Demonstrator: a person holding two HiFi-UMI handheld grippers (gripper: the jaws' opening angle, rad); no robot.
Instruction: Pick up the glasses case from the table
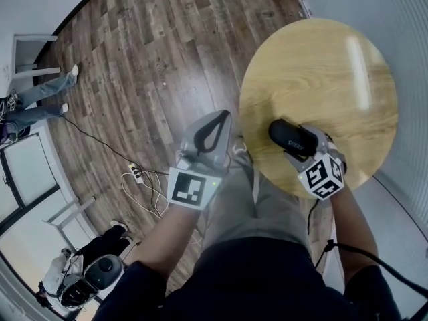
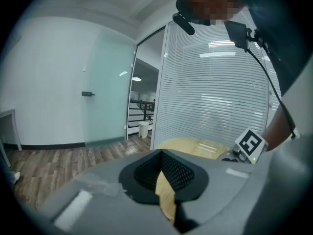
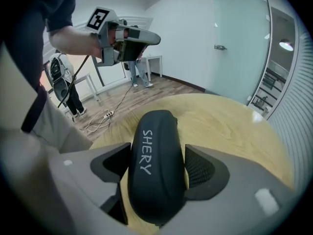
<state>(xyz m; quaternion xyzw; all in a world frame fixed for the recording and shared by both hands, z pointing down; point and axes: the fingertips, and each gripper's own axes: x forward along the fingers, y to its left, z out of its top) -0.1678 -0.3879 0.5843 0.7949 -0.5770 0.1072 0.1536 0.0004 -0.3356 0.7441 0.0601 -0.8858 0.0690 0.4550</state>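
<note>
A black glasses case (image 1: 292,138) marked "SHERY" lies near the front edge of the round wooden table (image 1: 321,65). My right gripper (image 1: 304,146) points steeply down over it. In the right gripper view the case (image 3: 155,180) lies lengthwise between the two pads of the right gripper (image 3: 156,153). The jaws stand wide, with a thin gap at the right pad (image 3: 203,168), and the case rests on the tabletop (image 3: 230,126). My left gripper (image 1: 224,116) hangs off the table's left edge above the floor. Its tips (image 2: 161,153) meet with nothing between them.
A power strip with a coiled cable (image 1: 136,172) lies on the wood floor to the left. A person's legs (image 1: 33,102) show at far left and a bag (image 1: 87,276) at bottom left. A glass wall with blinds (image 1: 401,79) runs behind the table.
</note>
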